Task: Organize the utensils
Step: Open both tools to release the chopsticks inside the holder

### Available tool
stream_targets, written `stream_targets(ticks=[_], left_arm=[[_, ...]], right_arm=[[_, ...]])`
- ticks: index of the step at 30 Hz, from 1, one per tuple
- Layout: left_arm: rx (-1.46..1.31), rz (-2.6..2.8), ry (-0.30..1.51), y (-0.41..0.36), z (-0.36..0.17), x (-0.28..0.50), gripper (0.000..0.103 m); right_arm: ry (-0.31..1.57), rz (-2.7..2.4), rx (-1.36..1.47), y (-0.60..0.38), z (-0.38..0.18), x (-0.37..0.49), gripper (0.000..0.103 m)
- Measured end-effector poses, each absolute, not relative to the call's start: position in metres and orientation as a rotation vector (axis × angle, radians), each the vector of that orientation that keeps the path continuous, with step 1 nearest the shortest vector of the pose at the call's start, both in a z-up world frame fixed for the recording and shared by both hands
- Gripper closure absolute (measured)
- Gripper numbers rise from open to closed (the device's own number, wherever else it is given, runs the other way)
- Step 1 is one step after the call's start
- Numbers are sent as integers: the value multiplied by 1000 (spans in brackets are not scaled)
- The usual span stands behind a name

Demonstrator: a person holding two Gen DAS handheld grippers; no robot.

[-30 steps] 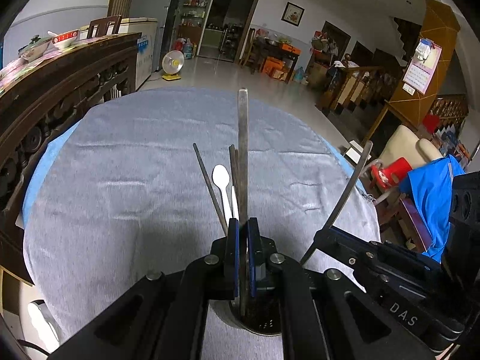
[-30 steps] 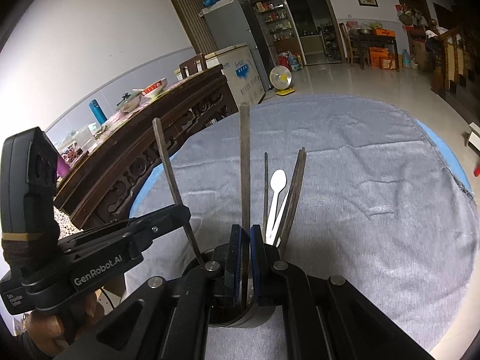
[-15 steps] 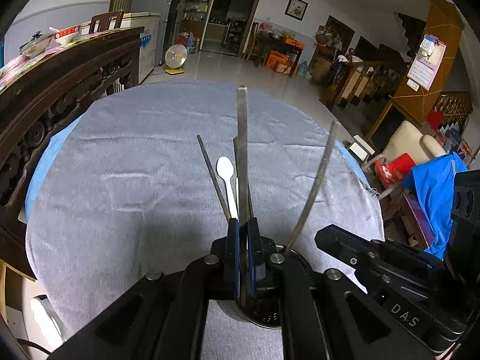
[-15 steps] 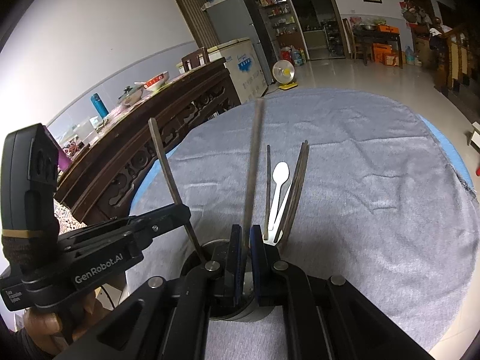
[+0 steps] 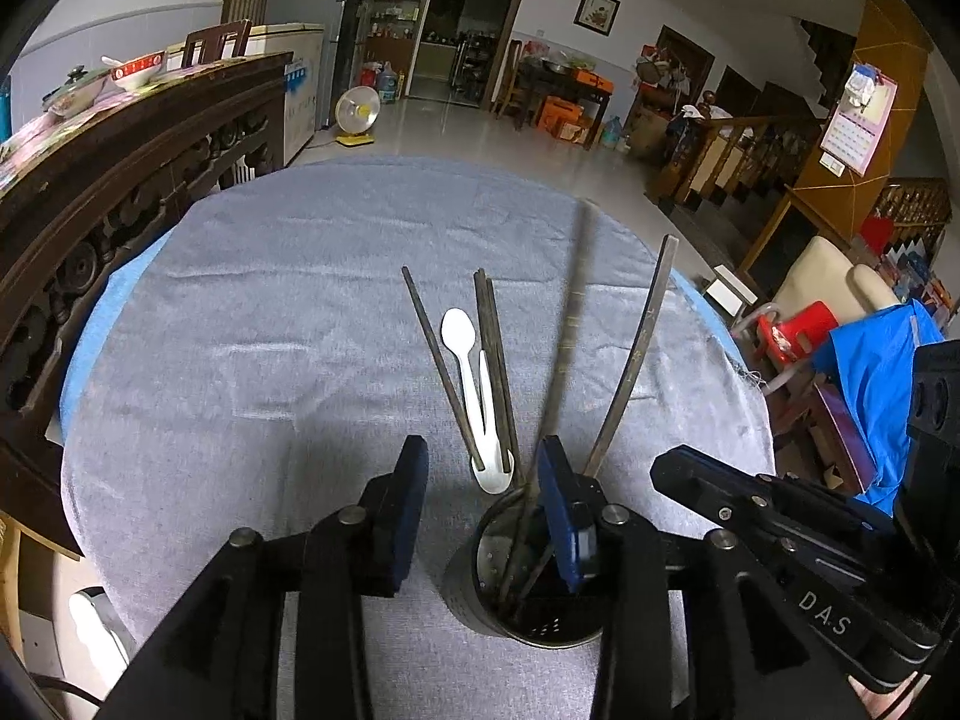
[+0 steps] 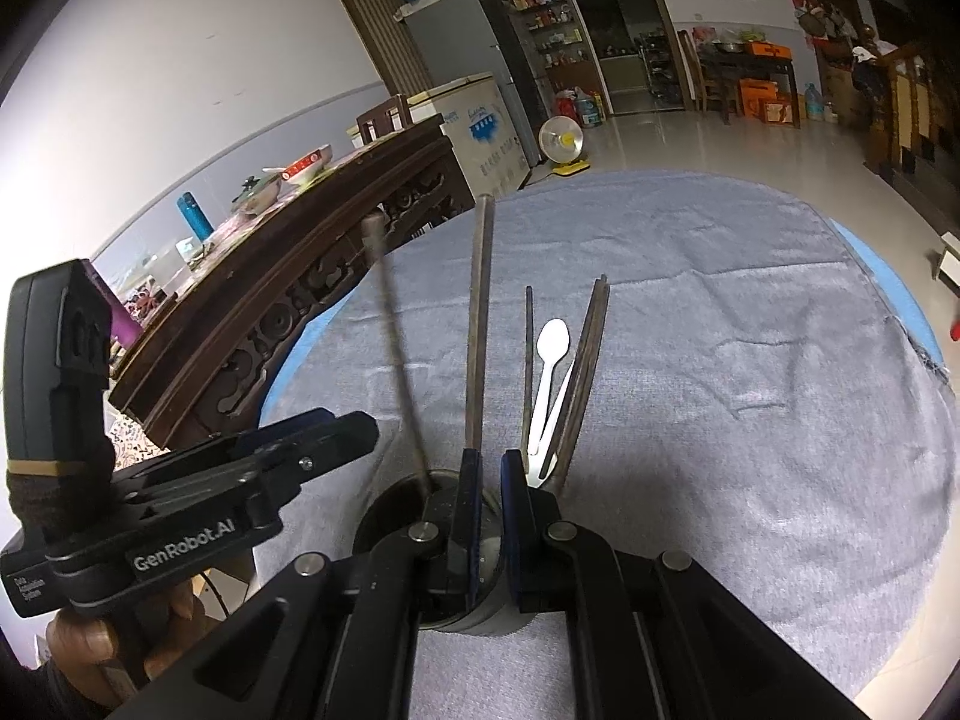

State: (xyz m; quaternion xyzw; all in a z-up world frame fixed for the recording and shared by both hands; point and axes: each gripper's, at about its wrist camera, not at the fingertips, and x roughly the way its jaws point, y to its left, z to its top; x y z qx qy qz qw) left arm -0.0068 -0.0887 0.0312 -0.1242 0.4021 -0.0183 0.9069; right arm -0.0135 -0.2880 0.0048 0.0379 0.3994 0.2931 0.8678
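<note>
**Ana:** Left wrist view shows the left gripper [image 5: 480, 468] with its jaws just opened, nothing pinched; the long dark chopstick [image 5: 570, 324] it let go leans in the perforated round metal holder [image 5: 480, 594] near the grey-clothed round table's [image 5: 240, 312] near edge.

**Ben:** And the right gripper [image 6: 491, 468]?

**Ana:** Jaws nearly together; whether they grip the second dark chopstick [image 6: 479, 324] I cannot tell. Bumping either gripper against the holder's rim could tip it, spilling everything towards the white plastic spoon [image 5: 465, 354].

Left hand-held gripper [image 5: 483, 474] just opened; right [image 6: 491, 468] seemingly closed.
</note>
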Motion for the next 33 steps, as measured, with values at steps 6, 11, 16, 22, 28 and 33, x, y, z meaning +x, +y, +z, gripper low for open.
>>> stream_targets(ticks=[6,11,16,22,28,33], left_arm=[[-256,-24,832,-85,32,-9,61],[-271,-8,828,-75,35,-12,50],[-306,8,825,-59,37,-15,47],[-343,56,852,-38,27,-11,43],[-355,109,915,-26,10,-1,43],[-342,115,948,-28,1,3,43]], right_arm=[[839,594,86,-296,5,-14,91],[833,582,95,-306,9,-16,76],[847,573,114,-314,8,-12,76],[894,558,152,-326,-5,-3,75],[938,543,176,-334,-20,3,75],[960,542,162,-331,-26,6,73]])
